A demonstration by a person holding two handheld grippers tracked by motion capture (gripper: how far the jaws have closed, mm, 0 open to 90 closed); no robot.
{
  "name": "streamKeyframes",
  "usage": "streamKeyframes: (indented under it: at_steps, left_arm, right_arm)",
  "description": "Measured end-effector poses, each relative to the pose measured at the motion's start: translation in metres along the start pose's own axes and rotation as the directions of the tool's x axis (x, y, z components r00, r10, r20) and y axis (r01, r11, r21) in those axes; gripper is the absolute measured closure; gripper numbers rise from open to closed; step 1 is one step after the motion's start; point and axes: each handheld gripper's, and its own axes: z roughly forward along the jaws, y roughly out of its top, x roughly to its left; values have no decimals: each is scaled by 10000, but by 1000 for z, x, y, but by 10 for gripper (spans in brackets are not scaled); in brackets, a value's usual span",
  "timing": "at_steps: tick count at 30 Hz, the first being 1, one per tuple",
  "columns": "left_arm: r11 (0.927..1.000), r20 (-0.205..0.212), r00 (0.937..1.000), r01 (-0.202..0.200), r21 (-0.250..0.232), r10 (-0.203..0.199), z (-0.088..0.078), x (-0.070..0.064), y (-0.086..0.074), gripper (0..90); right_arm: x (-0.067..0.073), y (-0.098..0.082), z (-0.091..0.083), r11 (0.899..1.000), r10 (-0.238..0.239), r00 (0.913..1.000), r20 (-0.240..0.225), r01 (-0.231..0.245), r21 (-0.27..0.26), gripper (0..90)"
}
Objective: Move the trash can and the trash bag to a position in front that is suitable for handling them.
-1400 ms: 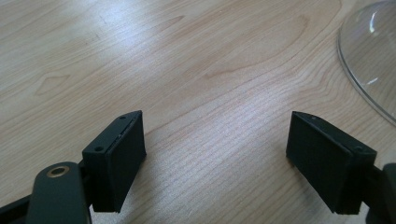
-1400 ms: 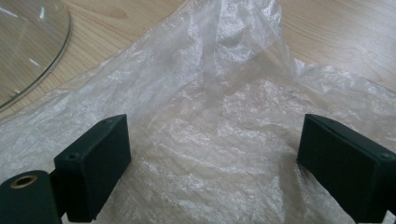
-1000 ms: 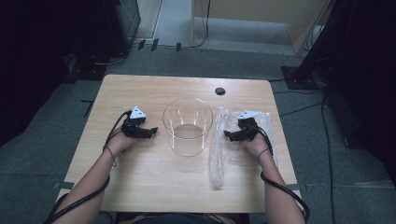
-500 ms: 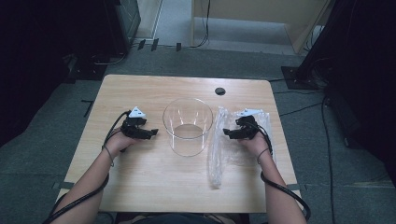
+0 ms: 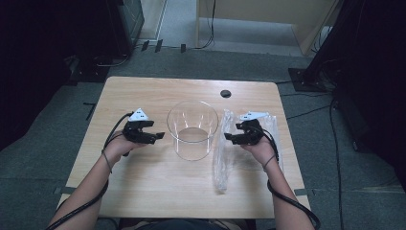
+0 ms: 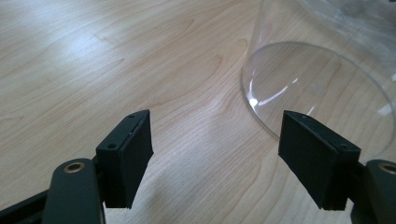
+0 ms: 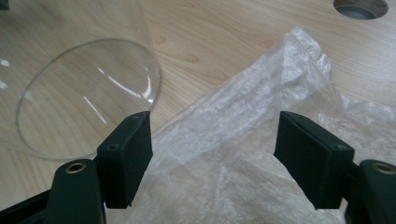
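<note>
I am lifting both grippers off the tabletop, jaws apart, nothing grasped.

The right gripper has just been narrowing its jaws, released over the clear plastic bag lying right of the glass bowl; the left gripper is hovering released left of it, with bare wood near me.
</note>
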Motion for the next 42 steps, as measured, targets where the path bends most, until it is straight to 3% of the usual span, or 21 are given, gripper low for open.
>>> streamKeyframes:
  at_steps: [3, 7, 17, 26, 35, 42]
  left_arm:
    - [10000, 264, 9996, -51, 0, 51, -2, -2, 2, 325]
    - [10000, 355, 9994, -11, -46, 12, -5, -6, 6, 315]
    - [9992, 734, 9972, -83, -389, 112, -8, -15, 16, 306]
    - [9987, 637, 9978, -177, -471, 207, -8, -16, 17, 312]
    - [9989, 426, 9991, -36, -458, 56, -13, -6, 12, 308]
    - [9989, 383, 9992, 99, -448, -82, -17, 2, 9, 308]
  right_arm:
    - [5, 2, -3, 9997, -4, 10000, -35, 3, -233, 288]
    - [13, 5, -6, 9989, 224, 9995, 222, -214, -422, 298]
    - [29, 11, -3, 9978, 345, 9993, 152, -336, -569, 307]
    - [36, 16, 5, 9988, 45, 9997, 223, -34, -494, 324]
    - [40, 22, 14, 9976, -338, 9994, 103, 344, -599, 327]
    - [44, 27, 23, 9977, -329, 9994, 74, 333, -595, 326]
